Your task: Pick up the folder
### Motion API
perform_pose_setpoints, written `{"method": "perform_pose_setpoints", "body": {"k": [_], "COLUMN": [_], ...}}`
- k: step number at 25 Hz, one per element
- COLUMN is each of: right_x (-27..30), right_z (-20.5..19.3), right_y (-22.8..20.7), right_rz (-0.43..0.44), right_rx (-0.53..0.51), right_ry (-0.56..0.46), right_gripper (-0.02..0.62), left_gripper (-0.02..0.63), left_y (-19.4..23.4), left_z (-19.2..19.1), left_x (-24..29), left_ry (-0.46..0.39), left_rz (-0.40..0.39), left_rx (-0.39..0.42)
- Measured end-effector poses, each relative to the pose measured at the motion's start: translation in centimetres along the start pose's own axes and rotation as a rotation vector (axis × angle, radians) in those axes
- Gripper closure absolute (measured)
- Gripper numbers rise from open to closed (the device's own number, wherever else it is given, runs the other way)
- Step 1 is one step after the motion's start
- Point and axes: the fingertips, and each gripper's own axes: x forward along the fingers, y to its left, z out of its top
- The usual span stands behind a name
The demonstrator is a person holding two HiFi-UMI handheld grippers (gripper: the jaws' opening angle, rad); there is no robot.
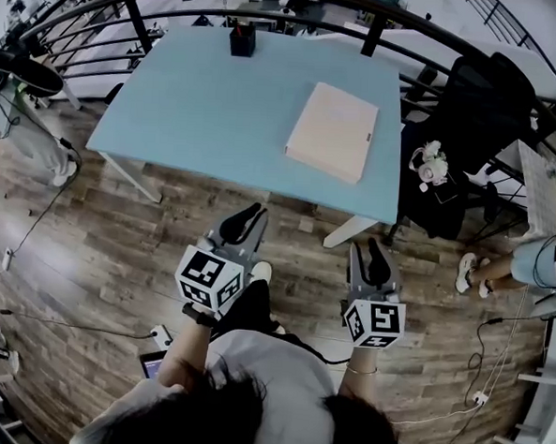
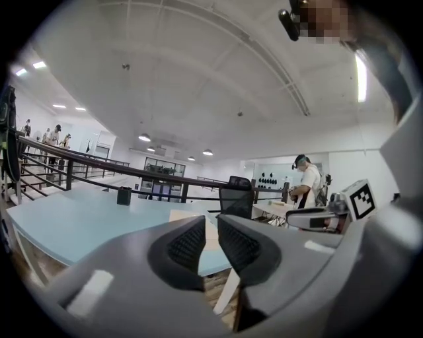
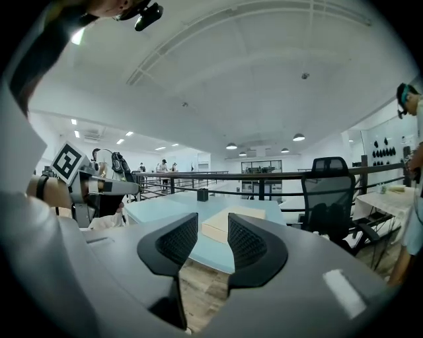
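Beige folder (image 1: 332, 131) lies flat on the blue table (image 1: 172, 116), well ahead of all fingers. Left gripper (image 1: 250, 217) clenched, empty; right gripper (image 1: 376, 249) parted, empty. Suggest: widen right, approach the near edge low.

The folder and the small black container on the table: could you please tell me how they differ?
The folder is beige, the black container dark. The folder lies flat and is far broader; the black container stands upright and is small. The folder sits right of centre, the black container at the far edge. Both rest on the blue table.
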Motion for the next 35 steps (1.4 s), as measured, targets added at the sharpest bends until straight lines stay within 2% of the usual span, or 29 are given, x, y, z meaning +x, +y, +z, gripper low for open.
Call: {"method": "perform_pose_setpoints", "body": {"k": [5, 13, 22, 29, 35], "right_x": [6.9, 14.2, 17.1, 20.3, 25.7], "right_z": [1.6, 3.1, 2.3, 0.2, -0.2], "right_y": [-1.9, -4.5, -5.4, -8.2, -11.6], "right_rz": [-0.006, -0.052, -0.094, -0.079, -0.04], "right_rx": [0.005, 0.046, 0.111, 0.182, 0.215], "right_ry": [0.004, 0.009, 0.056, 0.095, 0.108], "right_gripper": [0.456, 0.43, 0.404, 0.367, 0.335], "left_gripper": [0.532, 0.509, 0.499, 0.489, 0.482], "left_y": [4.9, 10.2, 12.9, 14.3, 16.3], "left_z": [2.0, 3.9, 3.1, 1.8, 1.2], "left_x": [5.8, 12.5, 15.7, 19.0, 24.1], "left_ry": [0.007, 0.027, 0.073, 0.104, 0.126], "left_rz": [-0.018, -0.09, -0.15, -0.137, -0.112], "left_rx": [0.005, 0.01, -0.033, -0.058, -0.086]}}
